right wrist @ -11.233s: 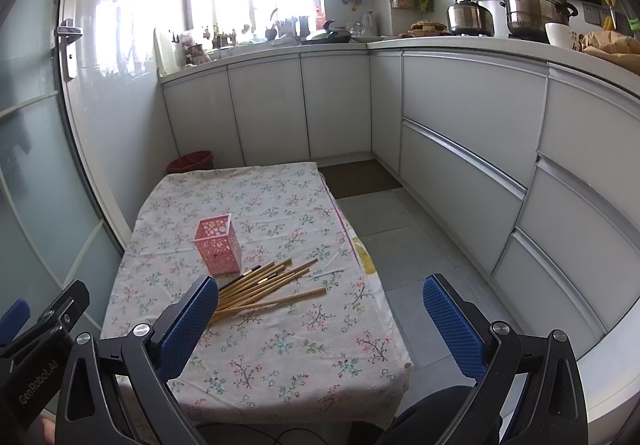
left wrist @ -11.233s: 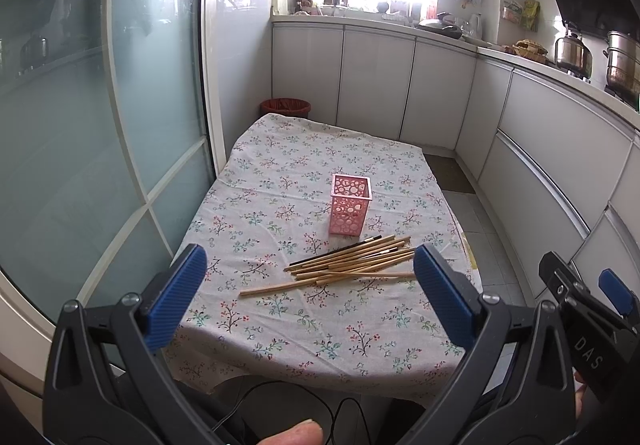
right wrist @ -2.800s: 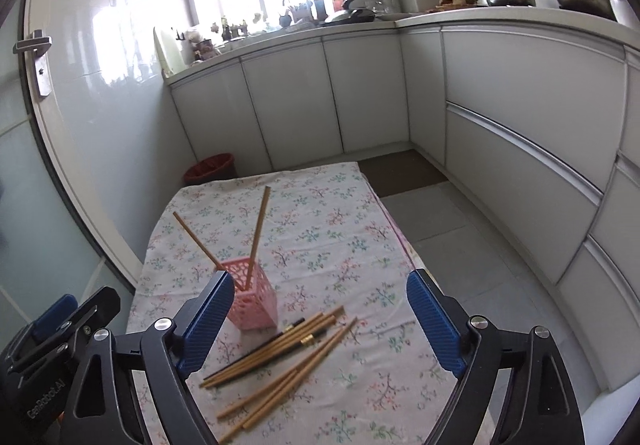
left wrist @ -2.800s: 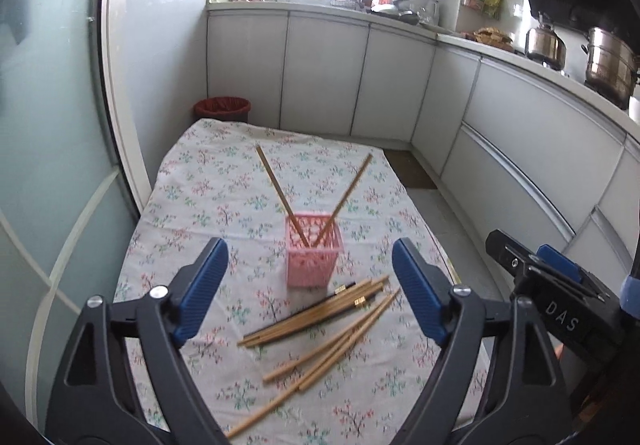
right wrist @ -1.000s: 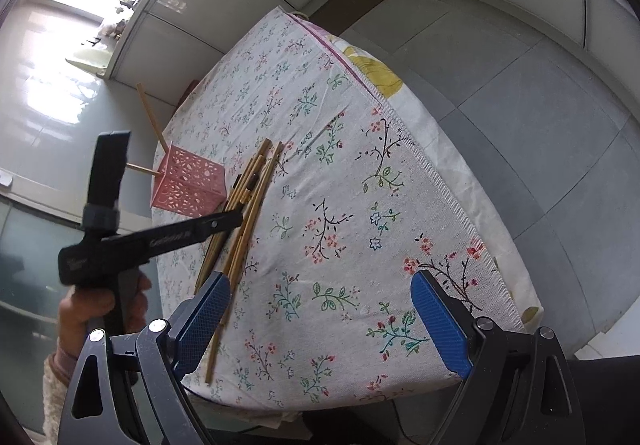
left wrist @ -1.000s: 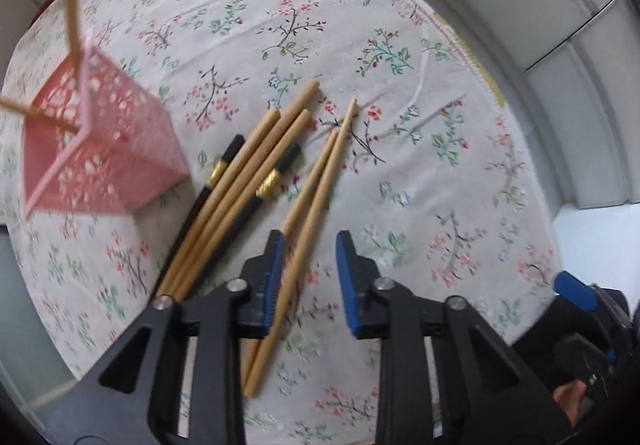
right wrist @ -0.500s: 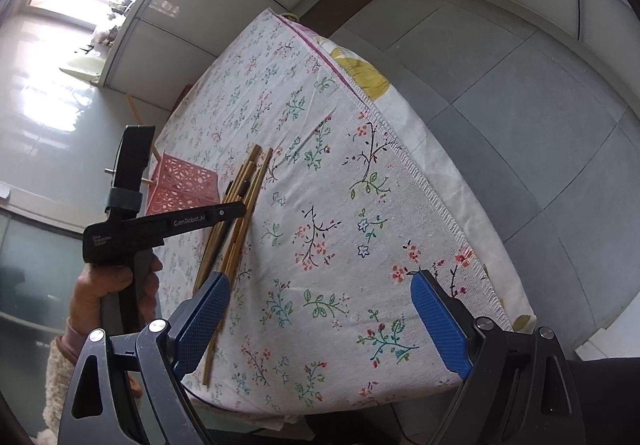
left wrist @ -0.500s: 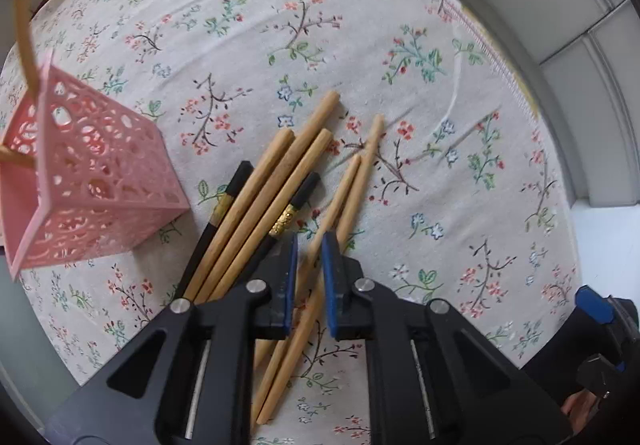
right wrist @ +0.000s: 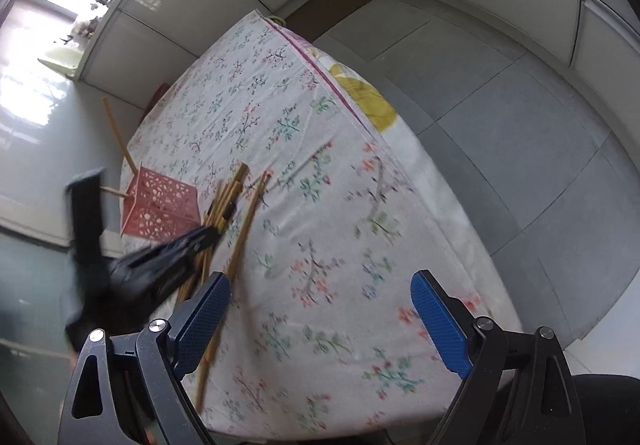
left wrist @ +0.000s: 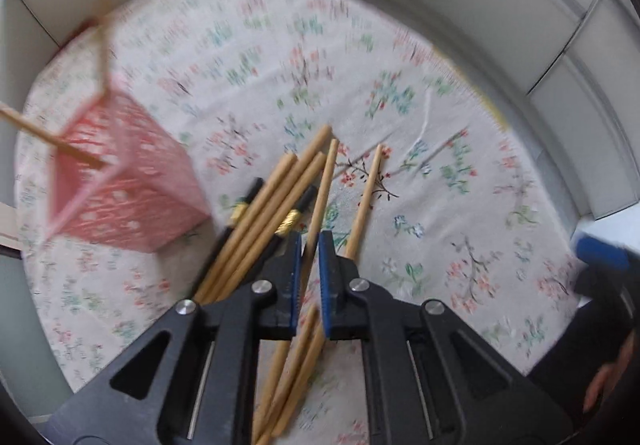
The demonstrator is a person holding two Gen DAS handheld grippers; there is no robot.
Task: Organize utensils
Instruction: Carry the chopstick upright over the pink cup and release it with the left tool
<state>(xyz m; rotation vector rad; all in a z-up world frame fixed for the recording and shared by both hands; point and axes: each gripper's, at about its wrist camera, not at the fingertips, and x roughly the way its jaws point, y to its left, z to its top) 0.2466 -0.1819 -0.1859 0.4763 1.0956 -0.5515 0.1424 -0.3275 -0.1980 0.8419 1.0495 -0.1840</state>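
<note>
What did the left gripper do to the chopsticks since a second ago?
The left gripper has closed from a wide gap onto one wooden chopstick in the pile, which now angles away from the chopstick beside it. The view is blurred, so the gripper seems to be moving. The pink holder keeps its two chopsticks, and the right gripper stays open and empty above the tablecloth.

On the table I count one pink holder (left wrist: 124, 197) with two wooden chopsticks (left wrist: 48, 137) standing in it, five loose wooden chopsticks (left wrist: 276, 201) and two black gold-banded ones (left wrist: 298, 211) beside it.
</note>
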